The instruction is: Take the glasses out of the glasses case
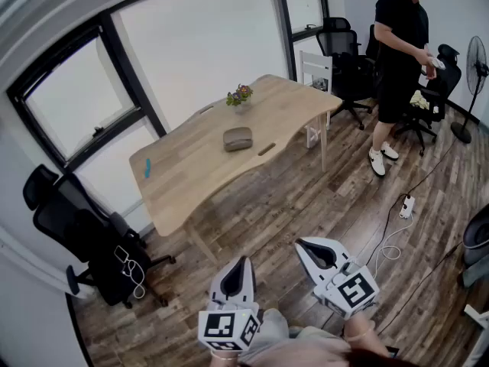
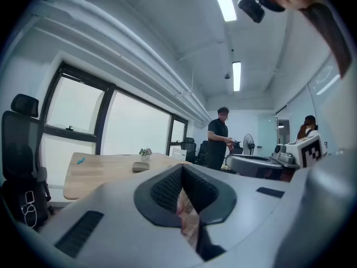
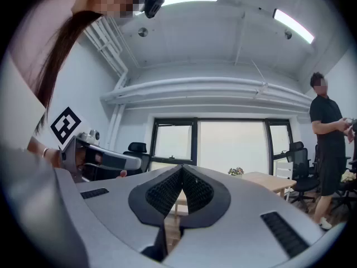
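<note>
So nothing's really started here: the glasses case (image 1: 238, 138) is sitting closed on the wooden table (image 1: 191, 182), just this side of a little potted plant (image 1: 240, 95), and both claws are well apart from it, held low over the floor on the near side of the table. The left gripper (image 1: 240, 270) has its jaws pressed together on nothing, and it's the same for the right gripper (image 1: 309, 248), shut tight and empty. From the head view, the case is pretty much straight ahead of the left one, with the right one off to the side, so I'd say the left is a touch nearer. The case's long axis runs roughly crosswise to the direction they're pointing. My guess is whoever's holding these has to walk up to the table first.
</note>
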{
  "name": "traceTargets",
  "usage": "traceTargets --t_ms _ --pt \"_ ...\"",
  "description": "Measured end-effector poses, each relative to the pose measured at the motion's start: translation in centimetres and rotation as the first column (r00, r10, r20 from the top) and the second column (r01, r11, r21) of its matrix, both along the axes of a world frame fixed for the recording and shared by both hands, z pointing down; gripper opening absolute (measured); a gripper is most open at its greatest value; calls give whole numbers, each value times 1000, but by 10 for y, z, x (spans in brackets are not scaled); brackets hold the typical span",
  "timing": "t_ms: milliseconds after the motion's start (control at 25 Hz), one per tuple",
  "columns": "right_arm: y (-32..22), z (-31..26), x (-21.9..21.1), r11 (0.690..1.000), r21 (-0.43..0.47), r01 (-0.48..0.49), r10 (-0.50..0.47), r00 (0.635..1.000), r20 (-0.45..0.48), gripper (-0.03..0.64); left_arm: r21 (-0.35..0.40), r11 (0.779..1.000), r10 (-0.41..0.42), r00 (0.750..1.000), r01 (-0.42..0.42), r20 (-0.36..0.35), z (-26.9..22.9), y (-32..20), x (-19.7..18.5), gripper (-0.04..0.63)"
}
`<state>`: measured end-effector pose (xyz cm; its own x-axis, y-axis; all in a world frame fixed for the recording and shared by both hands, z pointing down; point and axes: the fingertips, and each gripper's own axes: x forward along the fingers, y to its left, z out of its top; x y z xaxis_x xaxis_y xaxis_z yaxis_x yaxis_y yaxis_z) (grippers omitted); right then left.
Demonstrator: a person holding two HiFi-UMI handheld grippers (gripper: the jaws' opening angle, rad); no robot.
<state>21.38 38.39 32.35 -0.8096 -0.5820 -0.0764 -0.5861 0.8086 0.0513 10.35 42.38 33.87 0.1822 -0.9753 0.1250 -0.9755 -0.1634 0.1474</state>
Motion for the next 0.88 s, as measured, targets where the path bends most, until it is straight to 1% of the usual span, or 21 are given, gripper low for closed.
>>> traceTargets --t_ms 120,240,560,880 --pt "-6 2 -5 999 -40 -14 14 1000 15 0 -1 1000 5 1000 -5 -6 1 -6 -6 0" --pt "-13 1 -12 999 -45 -9 11 999 31 0 -2 1000 12 1000 -12 -6 2 -14 -12 2" --pt "-36 13 -38 996 -92 -13 11 1000 -14 0 -7 1000 30 999 -30 -10 5 -41 -37 1" --pt "-66 19 -69 989 -147 -27 28 1000 11 2 -12 998 53 998 -54 -25 10 -72 -66 1"
